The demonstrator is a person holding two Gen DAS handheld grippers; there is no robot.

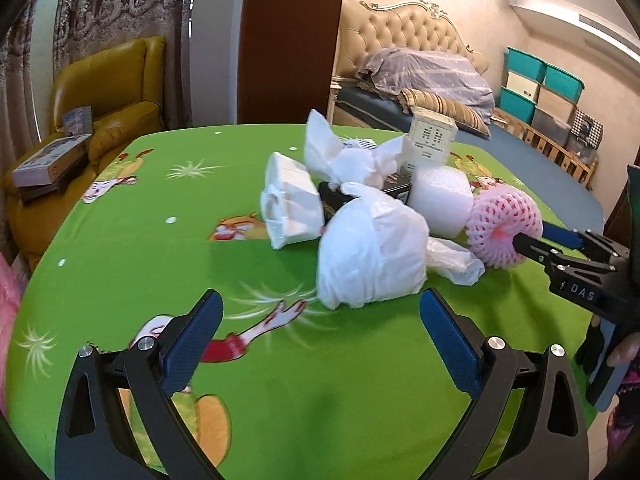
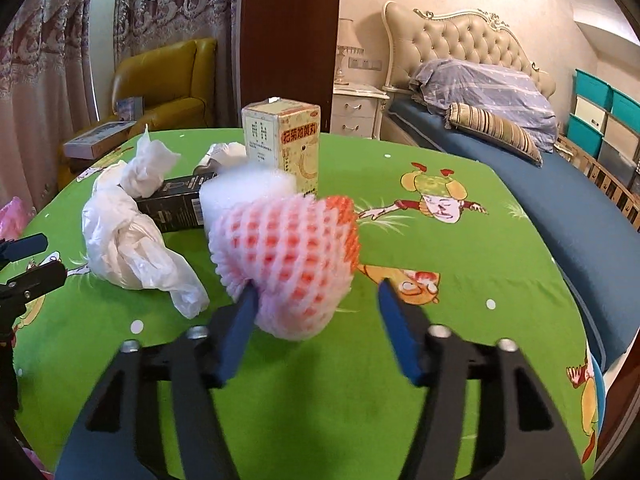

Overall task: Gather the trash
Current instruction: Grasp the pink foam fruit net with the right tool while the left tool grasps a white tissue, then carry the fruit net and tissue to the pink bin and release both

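Observation:
A pile of trash lies on the green cartoon tablecloth [image 1: 120, 248]. A pink foam fruit net [image 2: 288, 256] sits between the jaws of my right gripper [image 2: 316, 292], which is open around it; the left finger touches its edge. The net also shows in the left wrist view [image 1: 506, 228]. My left gripper [image 1: 320, 312] is open and empty, just in front of a bunched white plastic bag [image 1: 372, 256]. Behind it lie a white foam piece [image 1: 292, 200], crumpled tissue [image 1: 344, 156], a black box [image 2: 176, 204], a white foam roll [image 1: 440, 196] and an upright medicine box [image 2: 284, 140].
A yellow armchair [image 1: 108, 92] with books stands at the back left. A bed [image 2: 520, 152] with a blue sheet runs along the right side of the table. Storage bins [image 1: 540, 88] are stacked at the far right. A brown door [image 2: 288, 40] is behind the table.

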